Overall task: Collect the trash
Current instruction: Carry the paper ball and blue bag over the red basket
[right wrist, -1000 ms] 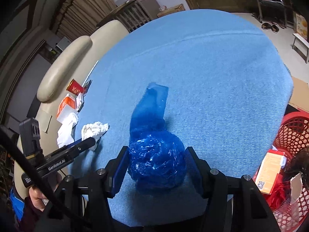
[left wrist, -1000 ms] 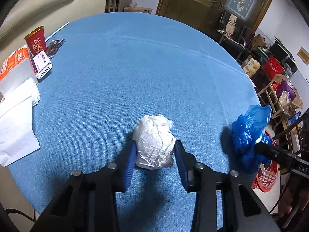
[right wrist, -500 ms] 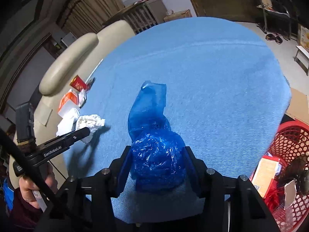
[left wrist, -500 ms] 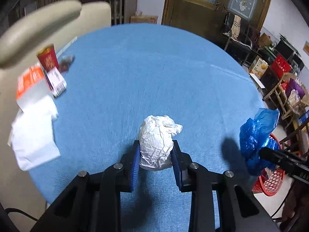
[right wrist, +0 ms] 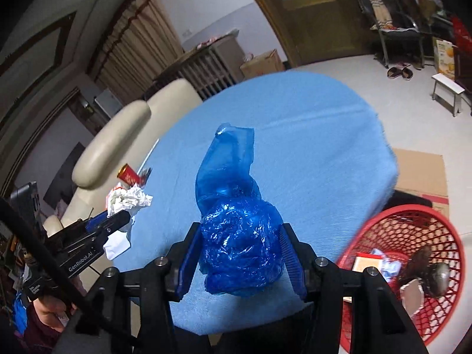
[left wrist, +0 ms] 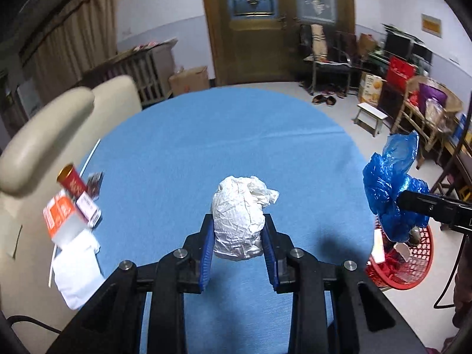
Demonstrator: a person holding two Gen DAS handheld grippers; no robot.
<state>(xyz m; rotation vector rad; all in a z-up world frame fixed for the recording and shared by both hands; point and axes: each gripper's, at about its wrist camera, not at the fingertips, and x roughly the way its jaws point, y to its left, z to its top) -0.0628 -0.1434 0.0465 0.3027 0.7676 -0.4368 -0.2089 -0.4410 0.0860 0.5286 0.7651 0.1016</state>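
My left gripper (left wrist: 238, 237) is shut on a crumpled white paper ball (left wrist: 239, 218) and holds it lifted above the round blue table (left wrist: 224, 135). My right gripper (right wrist: 242, 255) is shut on a crumpled blue plastic bag (right wrist: 236, 224), held above the table's near edge. In the left wrist view the blue bag (left wrist: 392, 188) hangs at the right, over a red mesh basket (left wrist: 413, 262). In the right wrist view the paper ball (right wrist: 126, 199) shows at the left, and the red basket (right wrist: 413, 268) with trash in it stands on the floor at lower right.
A red cup (left wrist: 72, 178), an orange-white carton (left wrist: 59, 215), a small packet (left wrist: 88, 209) and white tissues (left wrist: 76, 268) lie on the table's left edge. A beige sofa (left wrist: 44, 135) lies beyond it. A small stool (left wrist: 370, 115) and cluttered shelves stand at the right.
Both grippers have risen from the table with their loads. The left gripper closed on the paper ball and lifted it. The right gripper has moved toward the red basket.
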